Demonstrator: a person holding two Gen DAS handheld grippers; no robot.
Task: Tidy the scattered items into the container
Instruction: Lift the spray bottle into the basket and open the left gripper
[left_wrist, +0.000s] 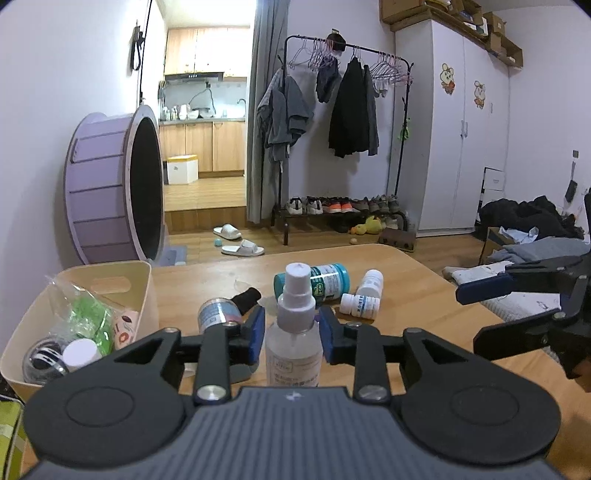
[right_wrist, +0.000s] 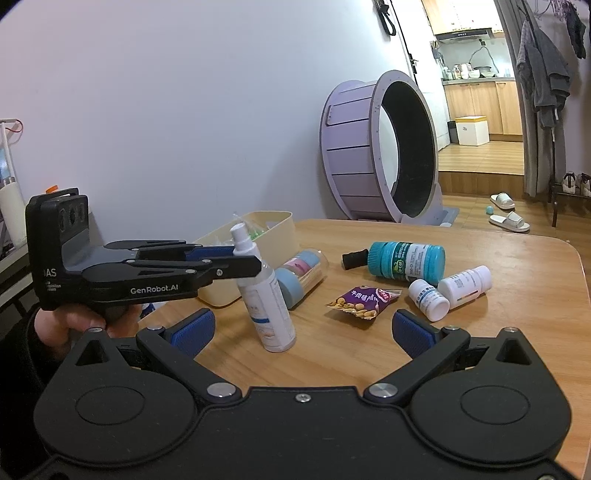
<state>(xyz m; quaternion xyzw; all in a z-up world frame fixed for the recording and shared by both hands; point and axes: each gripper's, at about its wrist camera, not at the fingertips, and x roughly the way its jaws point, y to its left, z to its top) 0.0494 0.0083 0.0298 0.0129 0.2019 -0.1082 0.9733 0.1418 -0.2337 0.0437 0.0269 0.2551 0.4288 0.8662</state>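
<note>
A clear spray bottle (left_wrist: 294, 332) with a white cap stands on the wooden table (left_wrist: 424, 295), tilted. My left gripper (left_wrist: 292, 338) has its blue pads on both sides of the bottle's upper body; in the right wrist view (right_wrist: 243, 254) the pads close on the bottle (right_wrist: 266, 295). A cream container (left_wrist: 122, 291) at the left holds a plastic bag and small items. My right gripper (right_wrist: 303, 328) is open and empty above the table. On the table lie a teal bottle (right_wrist: 406, 258), two white pill bottles (right_wrist: 428, 299), a purple snack packet (right_wrist: 364, 301) and a clear jar (right_wrist: 299, 275).
A small black object (right_wrist: 354, 258) lies beside the teal bottle. A purple cat wheel (right_wrist: 380, 147) stands on the floor behind the table. A clothes rack (left_wrist: 343, 129) and a white wardrobe (left_wrist: 461, 129) are at the far wall. The table's rounded far edge (right_wrist: 569, 247) is at the right.
</note>
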